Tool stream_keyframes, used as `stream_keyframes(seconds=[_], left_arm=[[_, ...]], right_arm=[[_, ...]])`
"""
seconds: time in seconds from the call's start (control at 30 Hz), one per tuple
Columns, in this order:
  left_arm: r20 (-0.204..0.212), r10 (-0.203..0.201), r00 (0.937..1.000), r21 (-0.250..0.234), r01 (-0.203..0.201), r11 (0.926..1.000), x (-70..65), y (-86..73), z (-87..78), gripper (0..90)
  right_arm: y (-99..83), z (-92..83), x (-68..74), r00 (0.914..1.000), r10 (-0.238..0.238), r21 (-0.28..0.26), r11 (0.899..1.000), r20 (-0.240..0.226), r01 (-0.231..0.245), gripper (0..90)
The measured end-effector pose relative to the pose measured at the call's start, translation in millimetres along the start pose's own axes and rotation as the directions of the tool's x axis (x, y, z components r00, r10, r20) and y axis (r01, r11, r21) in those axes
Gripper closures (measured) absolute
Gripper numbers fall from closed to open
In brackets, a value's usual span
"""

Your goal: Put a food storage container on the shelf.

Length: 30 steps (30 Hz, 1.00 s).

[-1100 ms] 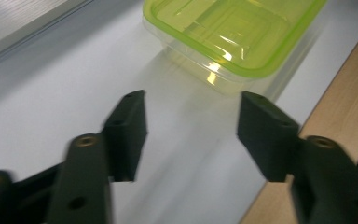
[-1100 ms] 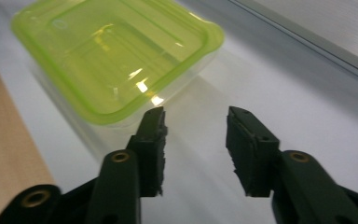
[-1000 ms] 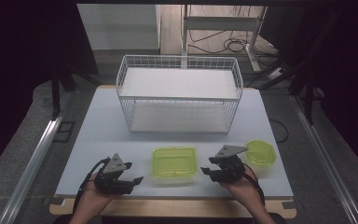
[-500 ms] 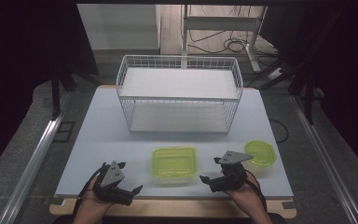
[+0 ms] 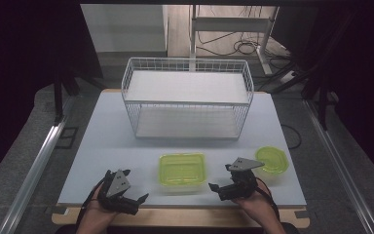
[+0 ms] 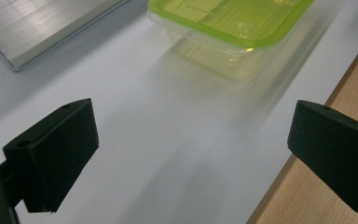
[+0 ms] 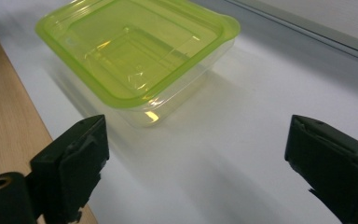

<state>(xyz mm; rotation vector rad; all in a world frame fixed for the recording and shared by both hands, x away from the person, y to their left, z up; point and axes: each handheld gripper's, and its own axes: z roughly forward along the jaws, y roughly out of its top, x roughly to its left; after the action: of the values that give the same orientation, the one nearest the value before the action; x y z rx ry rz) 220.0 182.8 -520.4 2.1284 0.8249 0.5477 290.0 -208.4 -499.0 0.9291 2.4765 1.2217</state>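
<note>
Green-lidded and clear-walled, the rectangular container [image 5: 182, 170] was seen resting on the white tabletop [image 5: 102, 146] in front of the wire basket [image 5: 187, 97], flanked by the left tool [image 5: 134, 202] and right tool [image 5: 219, 187], both just opened wide and gripping nothing.
</note>
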Motion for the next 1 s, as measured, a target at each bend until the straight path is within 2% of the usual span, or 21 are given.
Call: stream_keyframes(seconds=[0.13,0.27,0.53,0.63,0.8,1.0], left_arm=[[-0.001,0.005,1.0000,0.002,-0.005,1.0000,-0.3,-0.7,0.5,1.8],[0.000,0.012,0.9999,0.012,-0.012,0.9998,-0.4,-1.0,1.5,1.8],[-0.002,0.026,0.9997,0.019,-0.026,0.9995,-1.1,-0.8,3.4,1.9],[-0.008,0.031,0.9995,0.018,-0.031,0.9993,-1.0,-0.5,3.4,1.8],[-0.014,0.028,0.9995,0.014,-0.028,0.9995,0.4,-0.2,2.3,1.9],[-0.019,0.036,0.9992,0.016,-0.036,0.9992,-0.2,0.1,1.6,1.9]], right_arm=[[0.8,0.4,0.5,1.0000,0.007,-0.006,1.000,-0.004,-0.008,7.2],[4.2,-1.9,1.4,1.0000,0.003,-0.003,1.000,0.006,-0.003,13.0],[11.6,-2.2,-0.7,0.9998,-0.010,0.013,1.000,-0.015,0.011,22.6],[17.4,0.6,-0.2,0.9995,-0.014,0.018,1.000,-0.027,0.015,24.0],[25.7,8.5,-3.3,0.9982,0.014,0.023,1.000,-0.059,-0.013,24.6],[35.1,22.4,-8.3,0.9956,0.031,0.059,0.998,-0.088,-0.026,28.6]])
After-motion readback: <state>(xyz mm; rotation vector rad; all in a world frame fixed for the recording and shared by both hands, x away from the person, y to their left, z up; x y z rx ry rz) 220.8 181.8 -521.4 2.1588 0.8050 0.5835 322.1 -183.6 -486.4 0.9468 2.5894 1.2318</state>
